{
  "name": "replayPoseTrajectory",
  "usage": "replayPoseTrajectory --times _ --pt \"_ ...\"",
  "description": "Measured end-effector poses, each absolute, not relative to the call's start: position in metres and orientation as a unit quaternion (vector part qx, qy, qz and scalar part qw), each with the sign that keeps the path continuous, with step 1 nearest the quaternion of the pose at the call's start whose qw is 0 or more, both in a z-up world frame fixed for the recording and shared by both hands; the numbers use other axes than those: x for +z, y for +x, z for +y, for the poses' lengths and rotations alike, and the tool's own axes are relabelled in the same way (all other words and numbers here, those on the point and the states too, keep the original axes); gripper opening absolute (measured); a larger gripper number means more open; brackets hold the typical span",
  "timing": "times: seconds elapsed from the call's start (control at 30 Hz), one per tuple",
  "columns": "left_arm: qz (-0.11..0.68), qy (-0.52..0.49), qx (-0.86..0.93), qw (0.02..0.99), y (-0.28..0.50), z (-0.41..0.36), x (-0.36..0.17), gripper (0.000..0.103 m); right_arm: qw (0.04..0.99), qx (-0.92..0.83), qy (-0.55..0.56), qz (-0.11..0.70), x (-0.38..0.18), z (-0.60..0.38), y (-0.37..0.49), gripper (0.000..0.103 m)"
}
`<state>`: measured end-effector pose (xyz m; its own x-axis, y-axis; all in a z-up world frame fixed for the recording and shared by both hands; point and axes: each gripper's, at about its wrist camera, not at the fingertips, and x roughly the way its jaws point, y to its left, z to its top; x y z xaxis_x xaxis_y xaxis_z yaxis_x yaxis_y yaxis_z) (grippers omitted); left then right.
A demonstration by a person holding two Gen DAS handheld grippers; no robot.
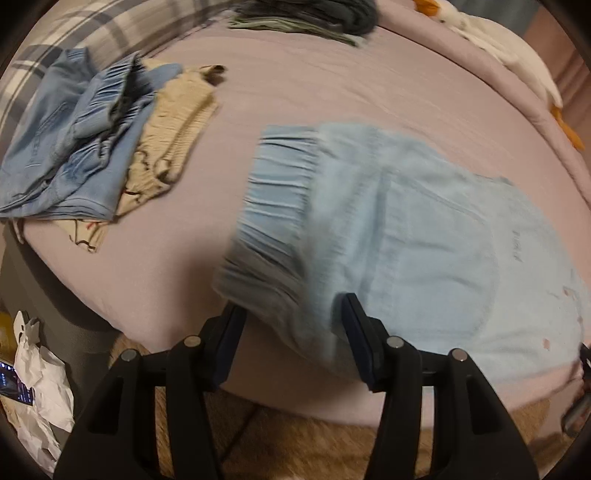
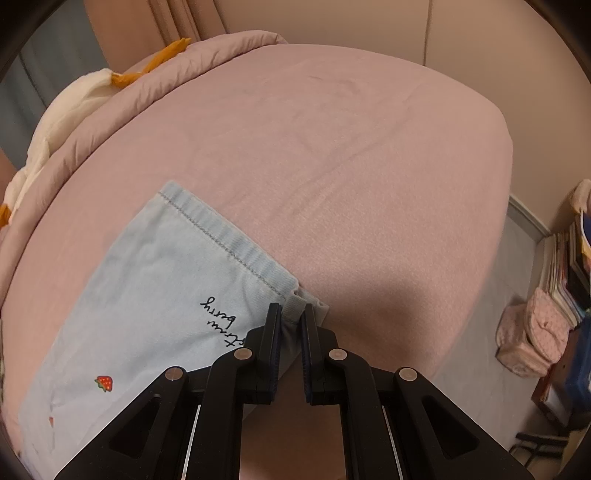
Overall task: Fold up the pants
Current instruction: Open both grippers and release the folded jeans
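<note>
Light blue pants (image 1: pixel 417 236) lie on the pink bed (image 1: pixel 295 96), waistband to the left and blurred by motion. My left gripper (image 1: pixel 291 306) is open at the near corner of the waistband, with cloth between its spread fingers. In the right wrist view the hem end of the pants (image 2: pixel 155 280), with black script and a strawberry print, lies flat. My right gripper (image 2: pixel 293 314) is shut on the near hem corner.
A pile of blue and beige clothes (image 1: pixel 92 147) lies at the bed's left. Dark folded clothes (image 1: pixel 314 16) sit at the far edge. A white and orange plush toy (image 2: pixel 74 107) lies along the rolled quilt. Books and a pink bag (image 2: pixel 535 332) stand on the floor at right.
</note>
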<state>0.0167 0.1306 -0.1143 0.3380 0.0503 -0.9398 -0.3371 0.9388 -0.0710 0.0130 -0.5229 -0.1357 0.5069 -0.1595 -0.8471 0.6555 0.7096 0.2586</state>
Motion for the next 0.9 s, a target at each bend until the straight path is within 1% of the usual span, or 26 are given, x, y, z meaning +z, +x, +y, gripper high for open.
replayPoseTrajectory --times 0.07,0.1,0.13,0.2,0.23,0.33,0.47,0.8,0.87,0.9 --pt "0.552 -0.105 0.13 0.817 0.013 0.124 -0.102 0.063 0.819 -0.248 0.291 0.428 -0.137 -0.523 0.012 0.006" --pt "0.545 -0.099 0.126 0.823 0.011 0.121 -0.095 0.073 0.819 -0.247 0.291 0.427 -0.137 -0.523 0.012 0.006" --pt "0.533 -0.103 0.117 0.832 0.008 0.118 -0.084 0.078 0.82 -0.247 0.292 0.427 -0.138 -0.523 0.011 0.006" --pt "0.517 -0.11 0.107 0.842 0.005 0.115 -0.069 0.08 0.82 -0.246 0.292 0.426 -0.138 -0.523 0.011 0.006" --pt "0.506 -0.112 0.1 0.849 0.003 0.111 -0.059 0.085 0.82 -0.246 0.292 0.426 -0.139 -0.524 0.011 0.006" --pt "0.478 -0.11 0.073 0.869 0.006 0.099 -0.037 0.094 0.821 -0.244 0.293 0.425 -0.139 -0.524 0.01 0.006" --pt "0.472 -0.112 0.024 0.874 0.022 0.072 -0.035 0.094 0.822 -0.243 0.294 0.423 -0.139 -0.524 0.009 0.006" --pt "0.502 -0.052 -0.067 0.861 0.053 -0.005 -0.054 0.094 0.823 -0.24 0.259 0.445 -0.133 -0.519 0.016 0.006" --pt "0.501 -0.05 -0.081 0.86 0.057 -0.014 -0.054 0.094 0.825 -0.234 0.245 0.452 -0.13 -0.517 0.016 0.009" --pt "0.502 -0.052 -0.087 0.859 0.06 -0.016 -0.055 0.094 0.826 -0.229 0.24 0.457 -0.128 -0.516 0.015 0.013"
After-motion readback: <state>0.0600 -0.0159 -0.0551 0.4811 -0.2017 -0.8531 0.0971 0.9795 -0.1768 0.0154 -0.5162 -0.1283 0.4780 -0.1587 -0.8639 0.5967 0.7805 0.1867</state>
